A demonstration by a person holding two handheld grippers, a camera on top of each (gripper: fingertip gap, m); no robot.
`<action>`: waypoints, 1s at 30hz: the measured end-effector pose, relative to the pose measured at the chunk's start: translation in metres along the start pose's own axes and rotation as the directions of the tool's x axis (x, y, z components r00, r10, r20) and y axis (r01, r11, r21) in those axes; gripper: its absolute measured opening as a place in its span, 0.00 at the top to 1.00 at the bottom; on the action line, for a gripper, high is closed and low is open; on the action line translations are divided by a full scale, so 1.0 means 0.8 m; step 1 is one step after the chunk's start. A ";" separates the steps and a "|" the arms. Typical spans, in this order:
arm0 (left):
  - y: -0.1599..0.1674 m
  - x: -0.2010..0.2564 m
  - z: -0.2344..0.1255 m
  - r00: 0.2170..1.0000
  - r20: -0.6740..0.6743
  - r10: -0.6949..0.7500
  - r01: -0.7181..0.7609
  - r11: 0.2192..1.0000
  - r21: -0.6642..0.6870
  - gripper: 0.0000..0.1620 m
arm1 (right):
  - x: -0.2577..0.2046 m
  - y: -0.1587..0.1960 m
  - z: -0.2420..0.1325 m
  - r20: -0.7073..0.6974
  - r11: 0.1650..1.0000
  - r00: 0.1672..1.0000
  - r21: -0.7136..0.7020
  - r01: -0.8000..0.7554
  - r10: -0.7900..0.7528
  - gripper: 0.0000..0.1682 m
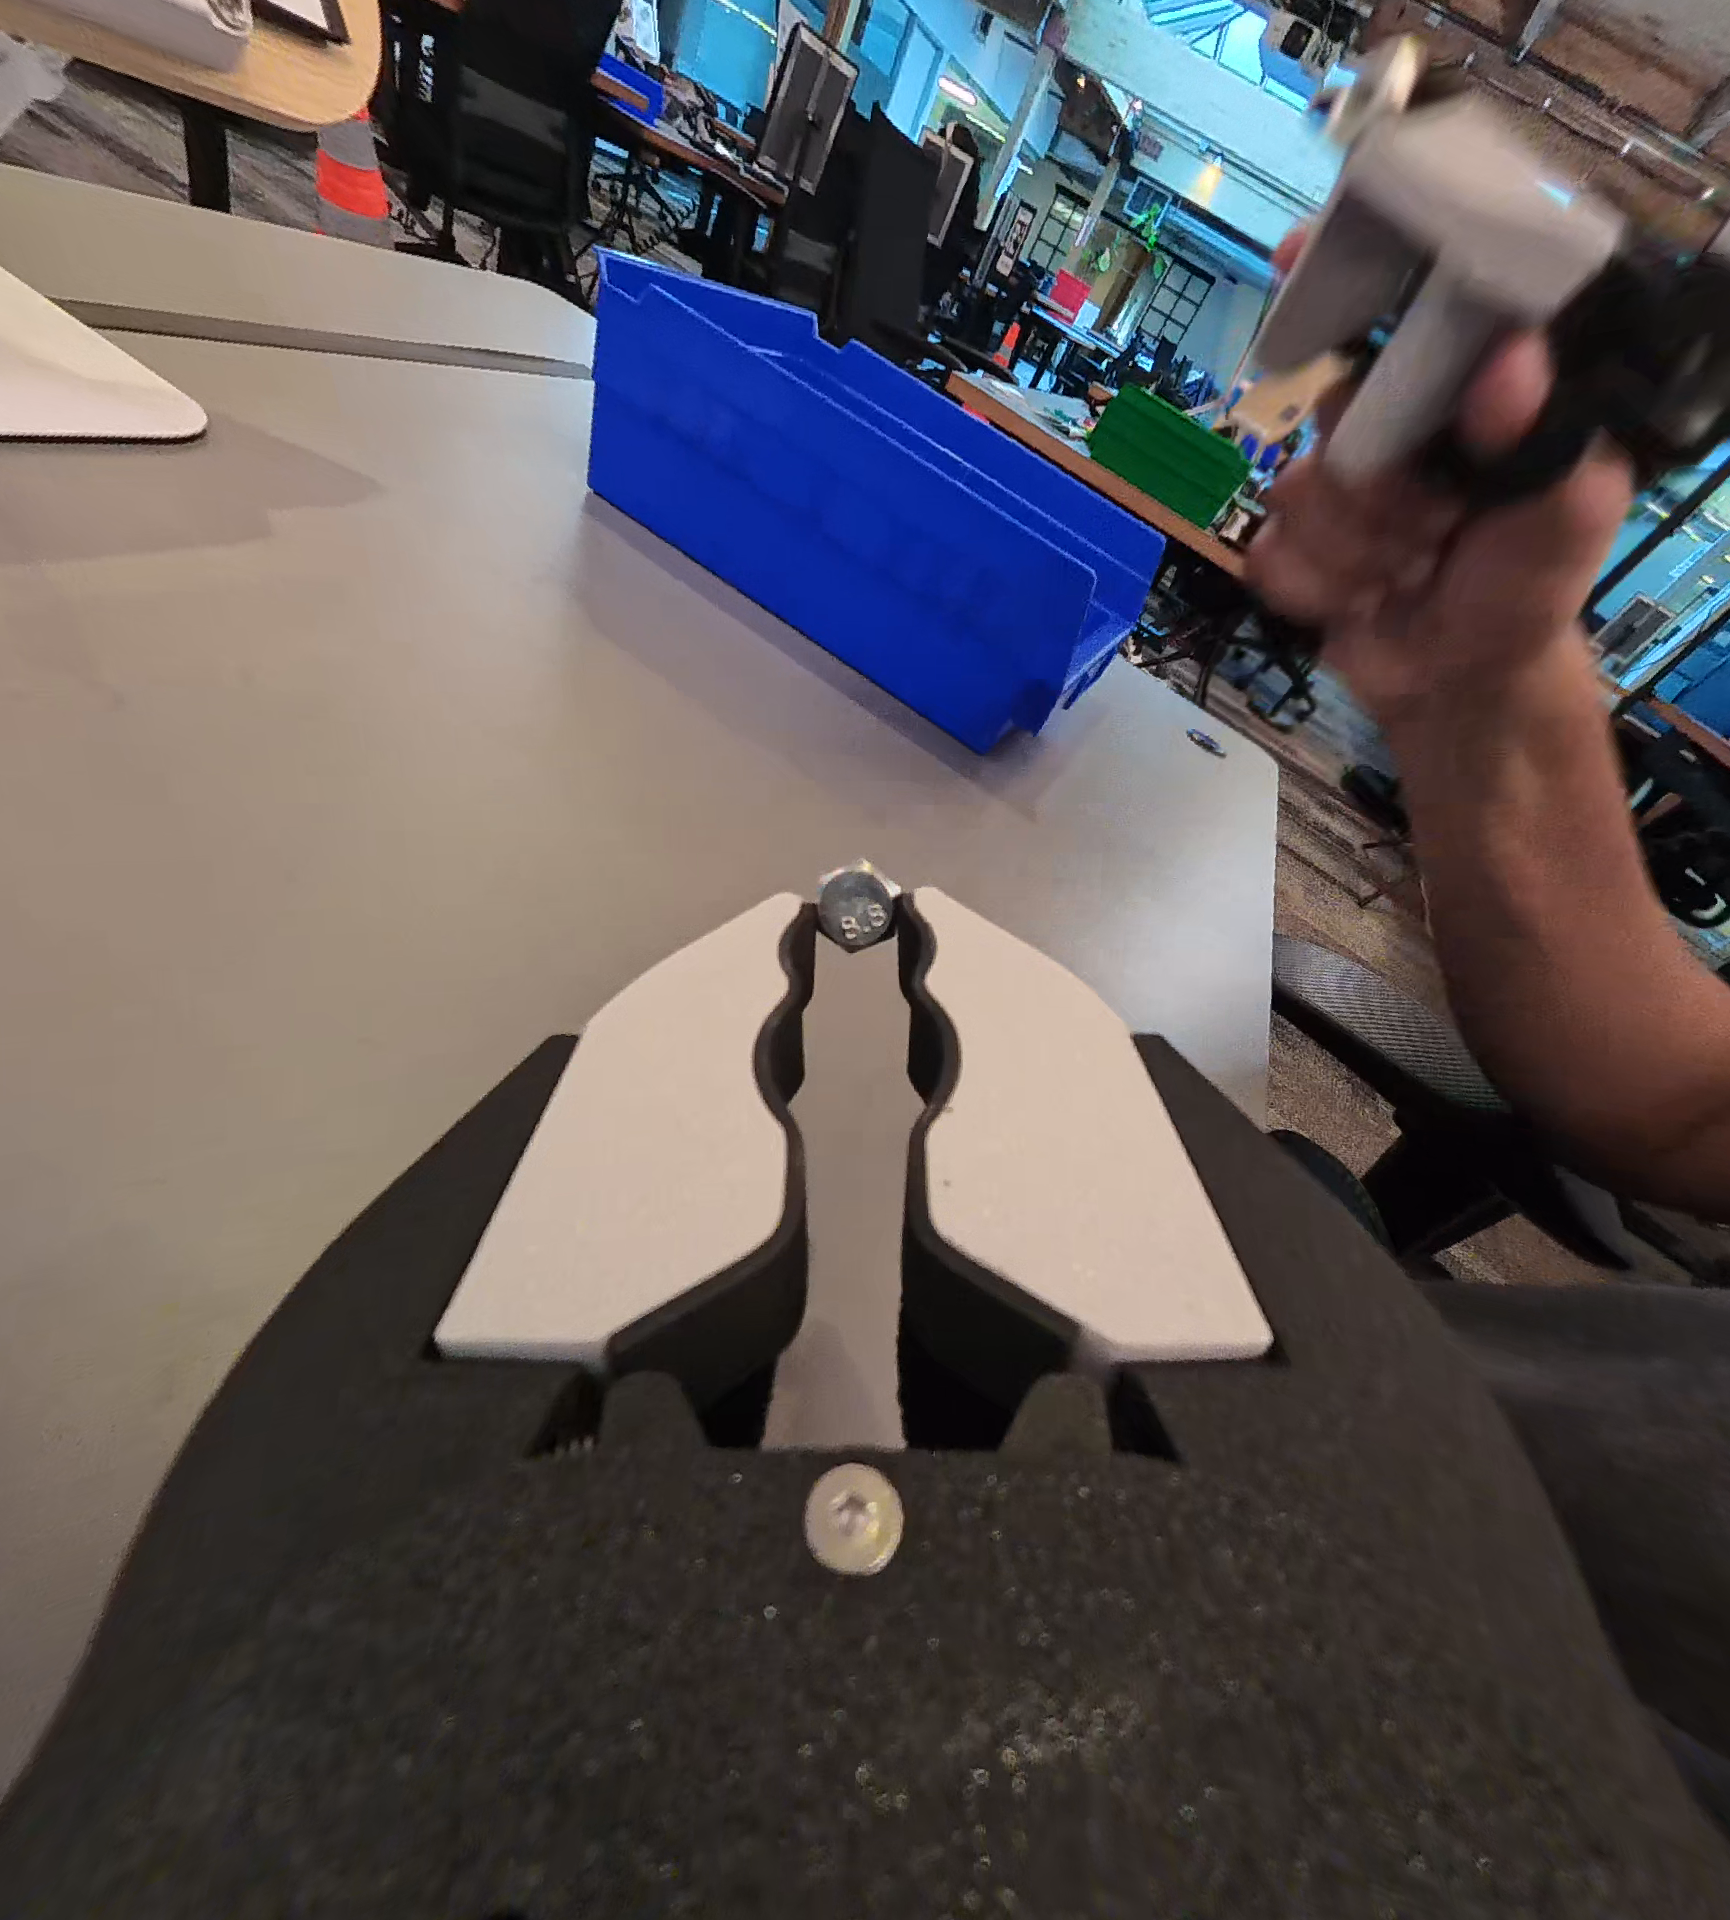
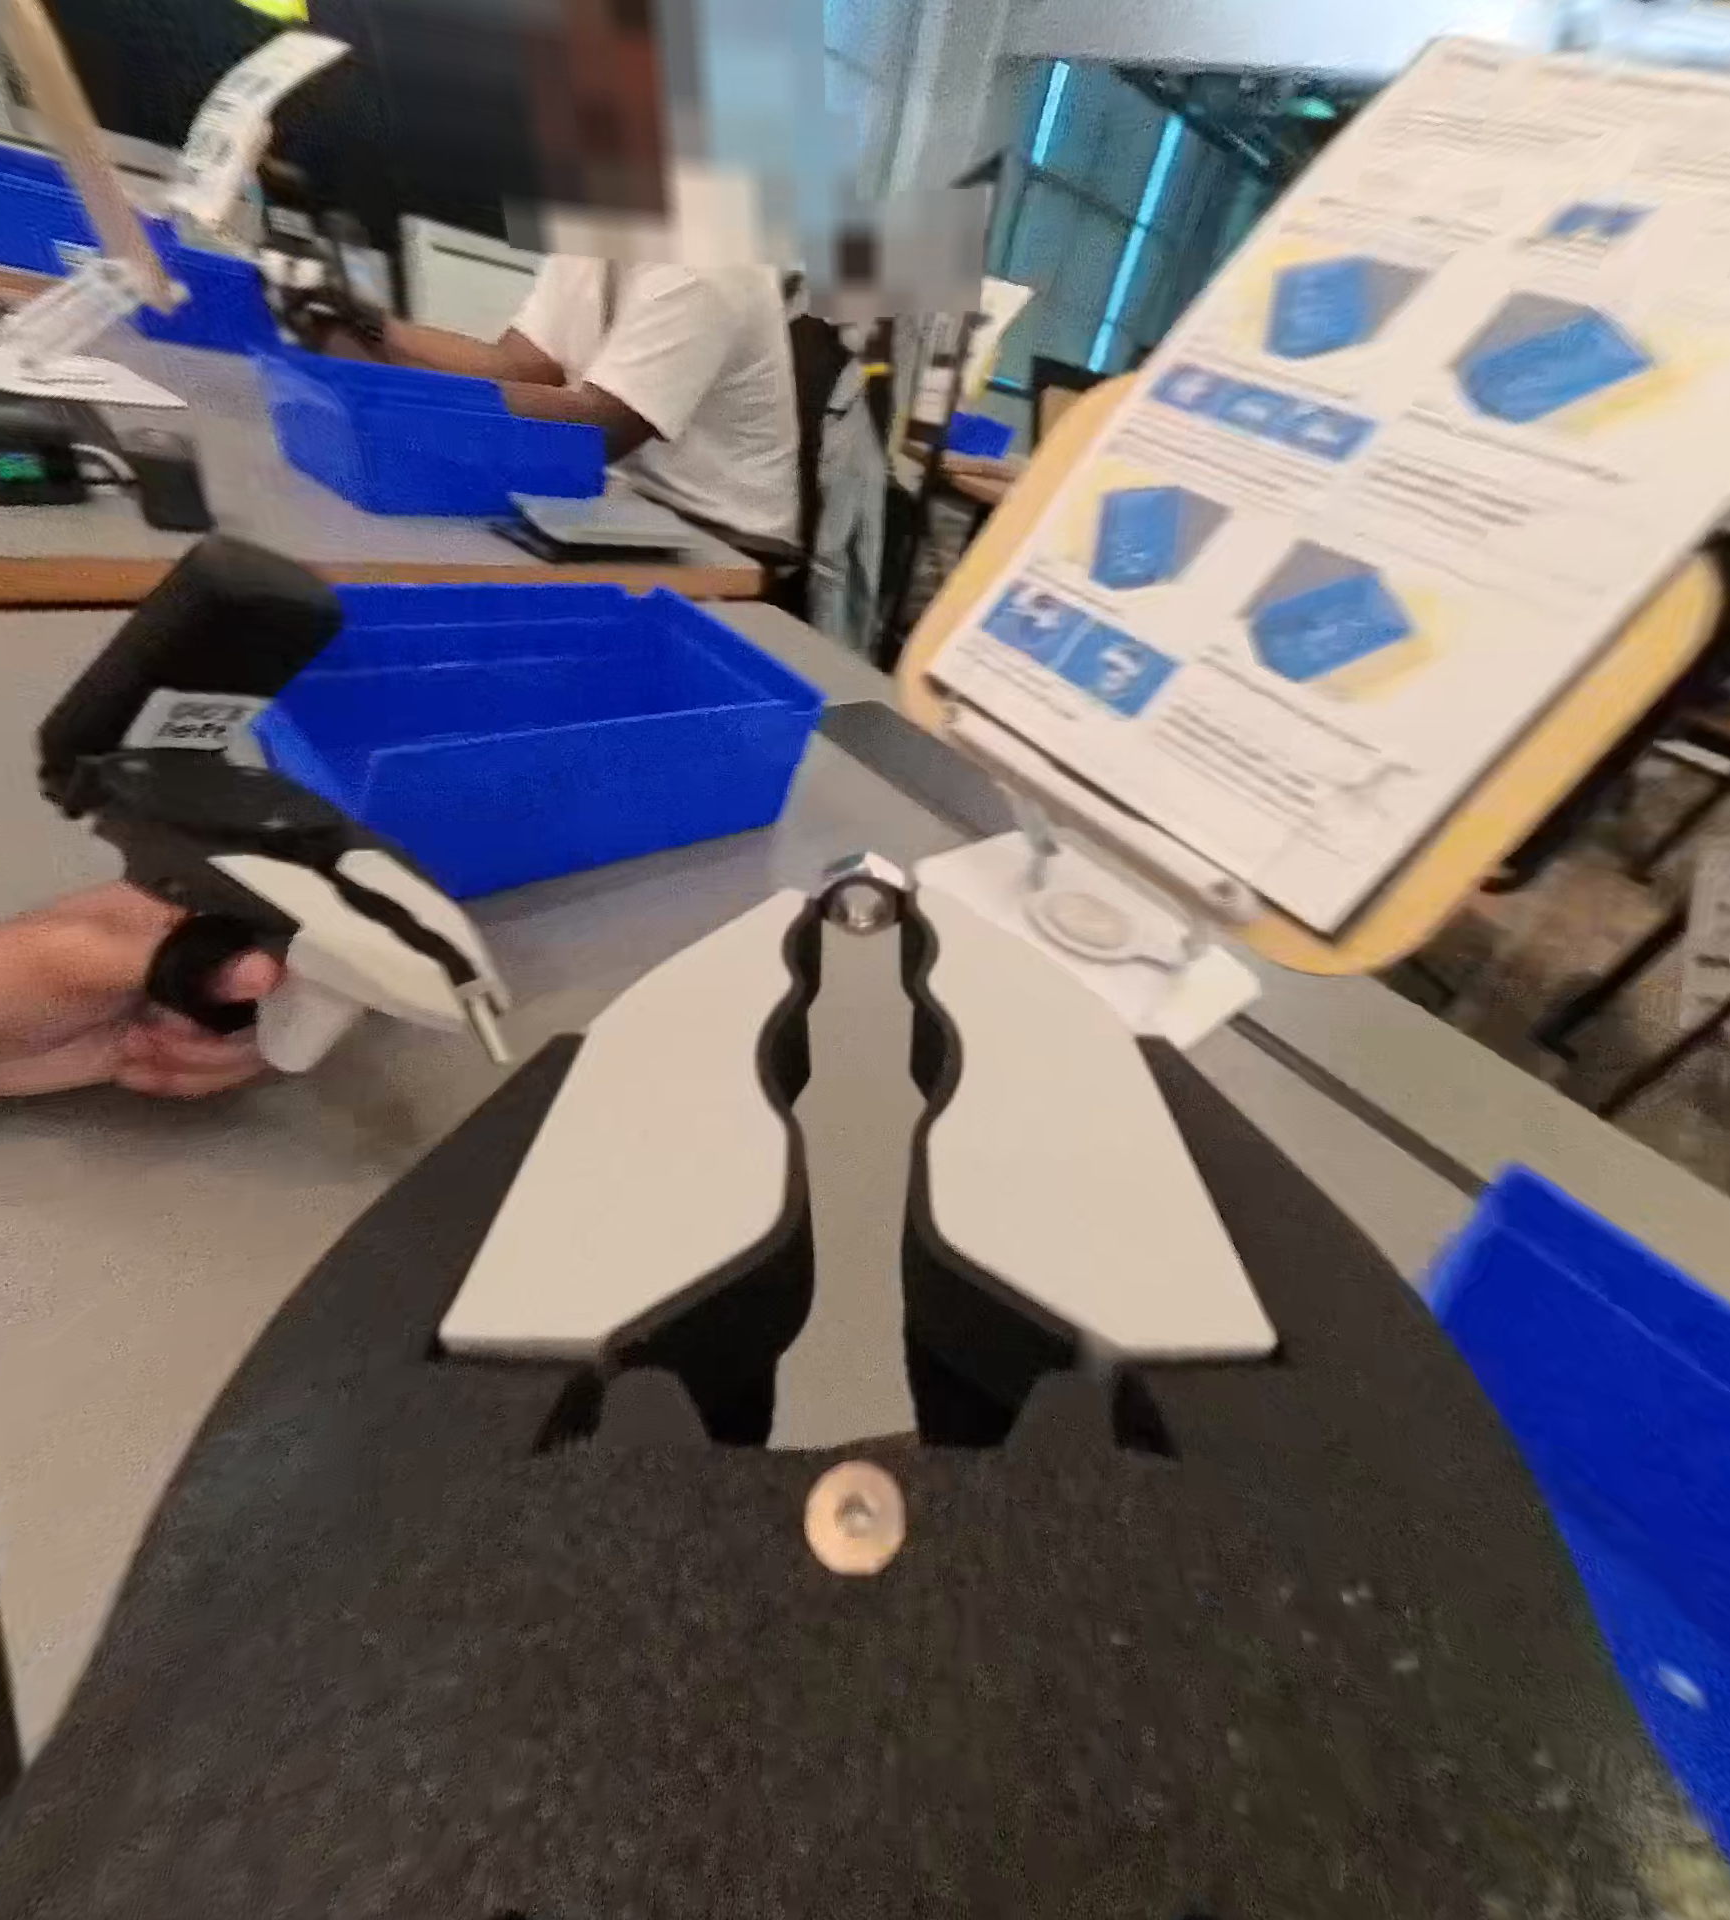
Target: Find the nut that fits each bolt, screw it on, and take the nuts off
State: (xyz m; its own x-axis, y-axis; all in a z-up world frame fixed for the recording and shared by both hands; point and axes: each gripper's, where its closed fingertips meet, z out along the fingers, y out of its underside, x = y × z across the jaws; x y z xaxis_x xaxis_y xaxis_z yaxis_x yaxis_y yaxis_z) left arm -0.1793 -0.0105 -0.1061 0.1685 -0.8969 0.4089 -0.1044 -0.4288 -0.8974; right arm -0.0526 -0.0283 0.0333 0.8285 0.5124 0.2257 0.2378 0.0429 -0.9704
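Here, the left hand-held gripper [image 1: 856, 920] pinches a steel hex bolt [image 1: 853, 907] at frame centre — the right hand-held gripper [image 2: 859, 906] clamps a shiny hex nut [image 2: 859, 896].

Grey desk [image 1: 321, 831], matte surface. On it: one blue bin [image 1: 840, 520] toward the far edge, a white stand base [image 1: 19, 364] at the far left, and a small metal piece [image 1: 1204, 740] near the right edge, beyond the bin.

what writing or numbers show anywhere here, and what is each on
Silver hex bolt head in the left gripper: stamped marks, not copied.
Silver hex nut in the right gripper: none.
White instruction sheet on its stand: print blurred, unreadable.
White label on that gripper's black body: blurred.
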 end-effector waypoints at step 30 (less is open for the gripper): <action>0.005 0.008 0.004 0.994 -0.093 -0.049 0.045 0.998 -0.041 0.91 | 0.109 0.141 -0.068 0.054 0.754 0.995 -0.657 -0.030 0.087 0.81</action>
State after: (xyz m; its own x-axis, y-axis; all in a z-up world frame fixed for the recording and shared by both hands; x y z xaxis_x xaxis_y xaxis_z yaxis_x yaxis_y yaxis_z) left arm -0.1757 -0.0179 -0.1078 0.0814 -0.8809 0.4662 -0.1370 -0.4732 -0.8703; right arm 0.0744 -0.0254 -0.0515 0.8175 0.5598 0.1354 0.4871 -0.5464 -0.6813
